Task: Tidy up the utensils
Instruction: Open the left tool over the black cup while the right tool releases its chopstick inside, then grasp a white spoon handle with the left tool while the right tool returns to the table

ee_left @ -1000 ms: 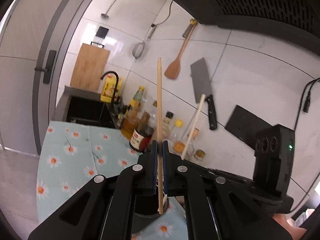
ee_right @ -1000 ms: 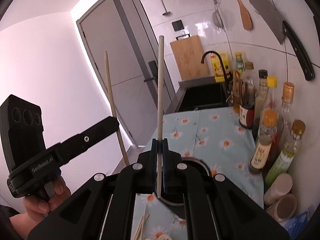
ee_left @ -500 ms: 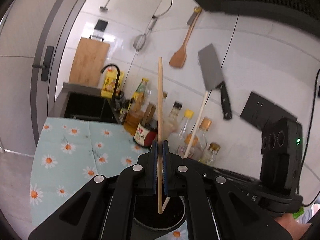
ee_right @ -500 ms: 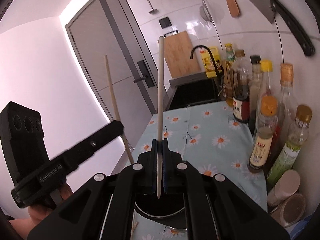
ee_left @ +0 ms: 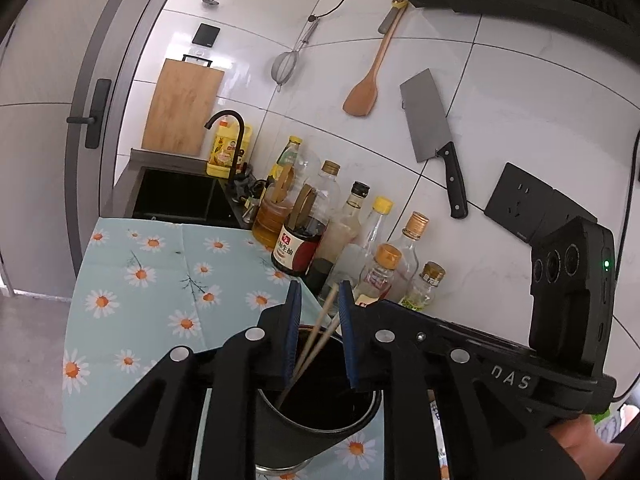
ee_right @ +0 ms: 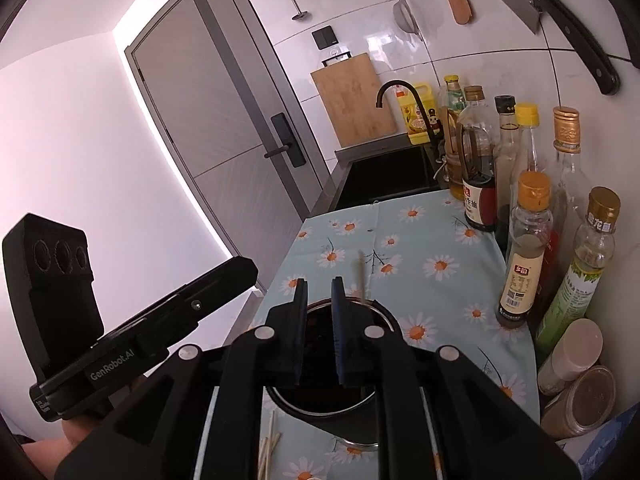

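Both grippers, left gripper [ee_left: 318, 336] and right gripper [ee_right: 320, 328], have just been opening and hold nothing; the two chopsticks [ee_left: 316, 340] have dropped into the dark holder [ee_left: 320, 420], so this pair is stowed.

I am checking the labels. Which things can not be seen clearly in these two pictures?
- Bottom of the black holder: left wrist view, dark inside, covered by left gripper.
- Chopstick: right wrist view, motion-blurred.
- Loose sticks: right wrist view, cut off by right gripper.
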`<act>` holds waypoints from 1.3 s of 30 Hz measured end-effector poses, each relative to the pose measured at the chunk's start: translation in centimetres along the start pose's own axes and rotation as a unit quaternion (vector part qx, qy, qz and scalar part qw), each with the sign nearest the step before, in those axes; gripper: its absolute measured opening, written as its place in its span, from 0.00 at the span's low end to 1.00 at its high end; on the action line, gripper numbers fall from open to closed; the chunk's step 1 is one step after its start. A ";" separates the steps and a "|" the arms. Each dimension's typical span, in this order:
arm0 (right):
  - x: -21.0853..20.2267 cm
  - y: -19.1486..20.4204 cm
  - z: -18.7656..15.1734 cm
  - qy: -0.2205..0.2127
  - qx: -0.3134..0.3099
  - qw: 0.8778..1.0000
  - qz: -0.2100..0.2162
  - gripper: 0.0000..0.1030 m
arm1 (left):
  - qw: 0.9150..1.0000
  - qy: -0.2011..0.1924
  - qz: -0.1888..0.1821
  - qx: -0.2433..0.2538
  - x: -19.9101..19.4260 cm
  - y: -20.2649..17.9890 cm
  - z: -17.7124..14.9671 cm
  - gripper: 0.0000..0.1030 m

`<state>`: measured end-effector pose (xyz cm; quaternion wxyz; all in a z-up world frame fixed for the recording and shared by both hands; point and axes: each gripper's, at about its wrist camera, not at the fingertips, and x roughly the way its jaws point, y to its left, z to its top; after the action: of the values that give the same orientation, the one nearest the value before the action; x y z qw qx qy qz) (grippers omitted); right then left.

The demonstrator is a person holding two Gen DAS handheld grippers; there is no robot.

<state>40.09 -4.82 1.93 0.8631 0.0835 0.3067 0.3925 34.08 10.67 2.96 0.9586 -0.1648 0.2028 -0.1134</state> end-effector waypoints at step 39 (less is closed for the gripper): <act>-8.3 -0.5 -11.5 0.077 0.100 0.990 0.062 0.37 | 0.973 0.225 0.003 0.049 -5.4 0.9 -12.4 0.26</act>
<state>29.39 -12.29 -3.59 0.7981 0.1577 0.4038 0.4184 24.10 9.64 -6.16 0.8956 -0.0871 0.4077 -0.1549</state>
